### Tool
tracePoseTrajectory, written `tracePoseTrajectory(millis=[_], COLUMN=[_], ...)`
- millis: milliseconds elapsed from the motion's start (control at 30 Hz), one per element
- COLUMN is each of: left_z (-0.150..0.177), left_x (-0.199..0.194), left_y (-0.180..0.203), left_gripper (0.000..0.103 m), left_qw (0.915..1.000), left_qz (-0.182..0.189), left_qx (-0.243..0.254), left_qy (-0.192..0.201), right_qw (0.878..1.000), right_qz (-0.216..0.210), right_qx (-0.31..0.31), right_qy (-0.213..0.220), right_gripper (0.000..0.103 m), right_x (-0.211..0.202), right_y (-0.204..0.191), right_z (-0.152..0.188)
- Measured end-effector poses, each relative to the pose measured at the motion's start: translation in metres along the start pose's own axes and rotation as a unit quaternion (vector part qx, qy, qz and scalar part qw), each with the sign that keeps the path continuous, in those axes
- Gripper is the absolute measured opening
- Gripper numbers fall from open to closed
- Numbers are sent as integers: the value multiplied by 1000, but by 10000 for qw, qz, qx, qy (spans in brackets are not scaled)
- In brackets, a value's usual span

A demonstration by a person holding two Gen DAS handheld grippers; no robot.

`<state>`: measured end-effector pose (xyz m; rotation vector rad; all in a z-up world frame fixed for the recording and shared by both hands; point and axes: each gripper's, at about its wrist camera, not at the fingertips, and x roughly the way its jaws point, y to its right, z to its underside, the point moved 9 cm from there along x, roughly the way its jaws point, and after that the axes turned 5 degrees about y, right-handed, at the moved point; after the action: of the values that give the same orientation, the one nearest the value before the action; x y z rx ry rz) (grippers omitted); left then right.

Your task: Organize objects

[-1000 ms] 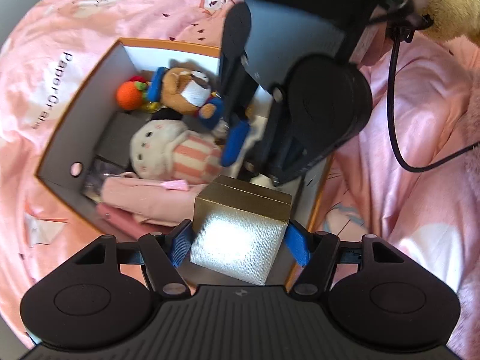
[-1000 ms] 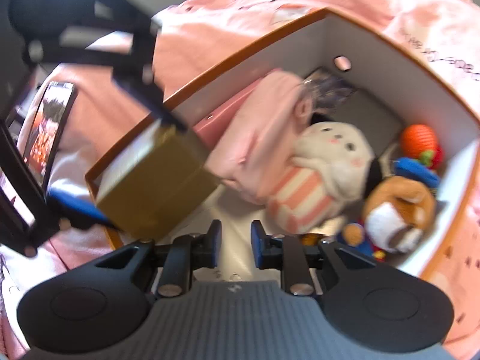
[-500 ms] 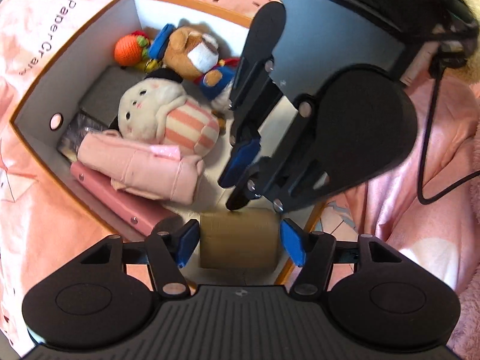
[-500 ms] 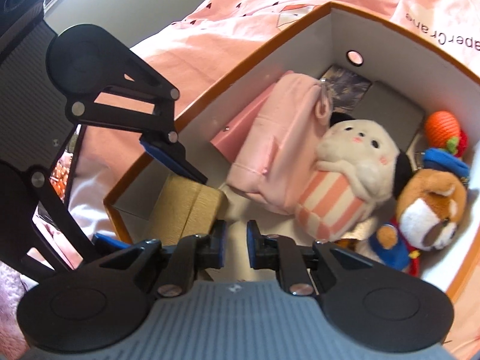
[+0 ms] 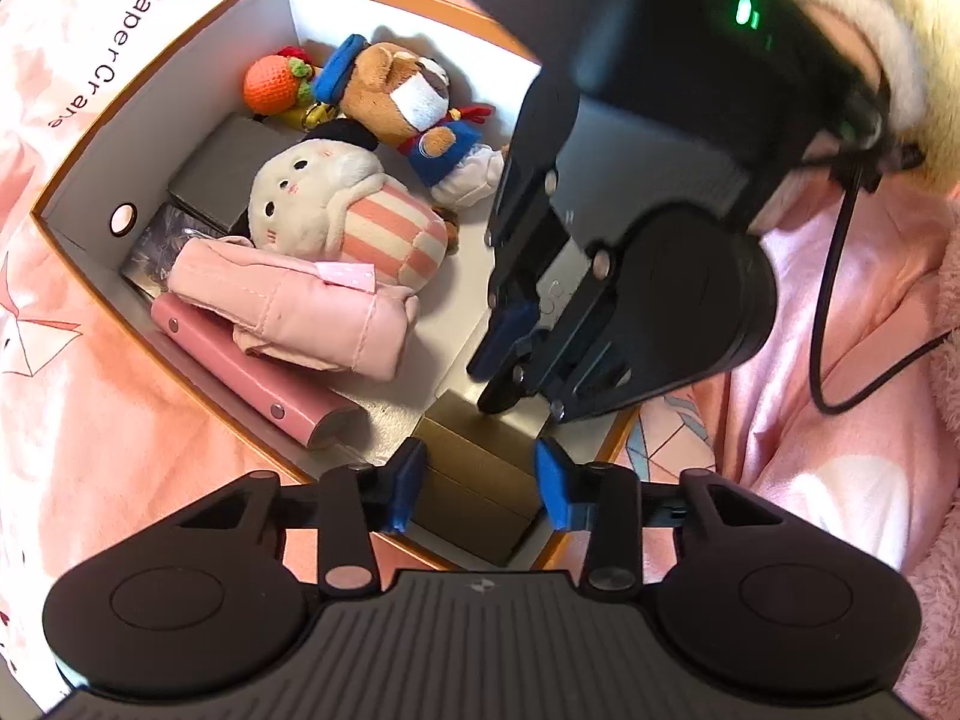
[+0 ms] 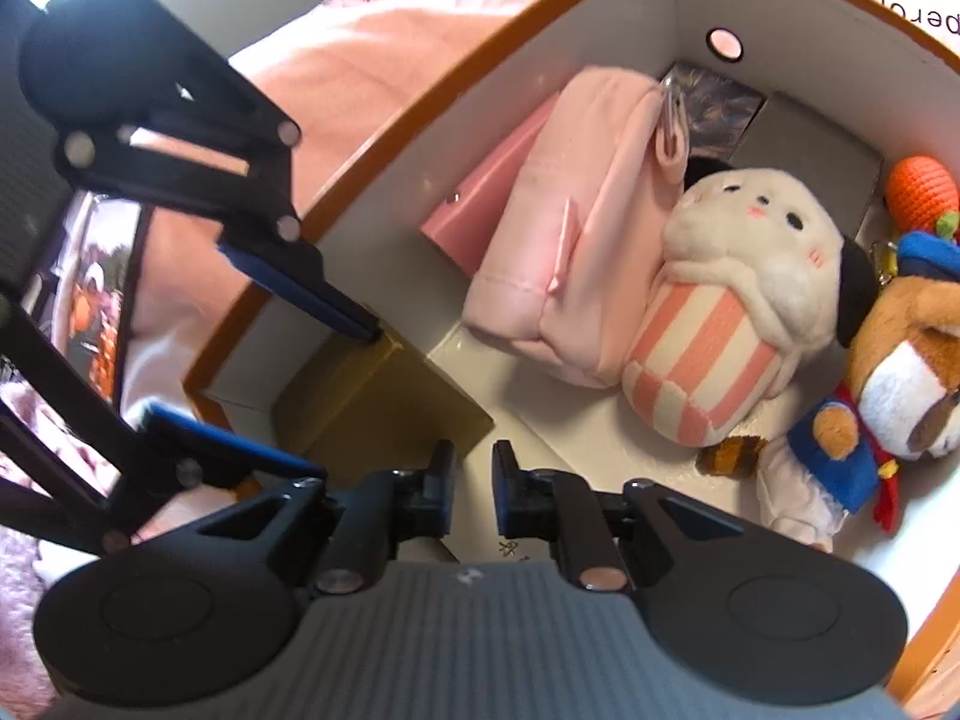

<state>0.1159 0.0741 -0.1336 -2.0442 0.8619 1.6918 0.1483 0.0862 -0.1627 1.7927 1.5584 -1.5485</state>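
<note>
Left wrist view first: my left gripper [image 5: 477, 483] points down into the near corner of the storage box [image 5: 84, 171], and its jaws are closing around the gold box [image 5: 474, 480], which sits on the box floor in that corner. I see the blue pads [image 5: 551, 483] flanking the gold box's sides, but I cannot tell whether they press on it yet. On two sides the gold box lies close against the orange-rimmed walls, so I have almost no room there.

My right gripper [image 5: 501, 369] comes in from above, its tips just over the far edge of the gold box; in the right wrist view [image 6: 471, 477] its jaws are closing, nearly together, with nothing between them.

Beyond the gold box a strip of bare white floor runs toward the far wall, the only open room I see. Left of that strip lie a pink pouch [image 5: 300, 309] on a pink case [image 5: 252, 381], with a striped plush [image 5: 342, 210] leaning on the pouch. Farther back are a bear plush [image 5: 414, 105], an orange knitted ball [image 5: 273, 84] and a grey flat box [image 5: 231, 165] against the wall. The storage box rests on pink bedding [image 5: 90, 396], and a black cable [image 5: 834, 300] trails over it outside the right rim.
</note>
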Motion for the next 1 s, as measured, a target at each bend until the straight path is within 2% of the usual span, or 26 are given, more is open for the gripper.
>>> tracePoseTrajectory(millis=[67,100,133,267,433,633,767,833,900,933,1000], left_z=[-2,-2,0,1,0,-3,-9,-14,-19,-21,-28], left_x=[-2,-1,1,9,4,-7,-24,-37,-53,-62,-80], left_y=[0,2,3,5,6,15,18,18,16,16,14], left_gripper=[45,36,35,34,34,35,35,36,37,37,43], left_qw=[10000,10000,9999,9996,9999,9998,9974,9936,9877,9844,9763], left_qz=[40,95,147,-23,28,-114,-455,-602,-768,-867,-1089], left_qx=[-28,-27,-24,119,75,71,-218,-428,-605,-663,-784], left_qy=[51,6,-73,-249,-81,118,513,850,1224,1377,1696], right_qw=[9999,9998,9994,9997,9998,9995,9971,9945,9913,9897,9862], right_qz=[-140,-187,-290,-221,-189,313,715,955,1149,1226,1357], right_qx=[76,97,151,124,70,-81,-122,-116,-142,-154,-142], right_qy=[29,44,97,10,21,67,247,407,630,729,941], right_gripper=[4,4,3,2,4,6,11,16,24,26,38], right_x=[3,4,5,11,2,-18,-42,-58,-74,-84,-103], right_y=[-3,-4,-6,-9,-10,-6,-6,-10,-14,-20,-21], right_z=[-1,-2,-3,-6,-3,5,10,14,16,20,22])
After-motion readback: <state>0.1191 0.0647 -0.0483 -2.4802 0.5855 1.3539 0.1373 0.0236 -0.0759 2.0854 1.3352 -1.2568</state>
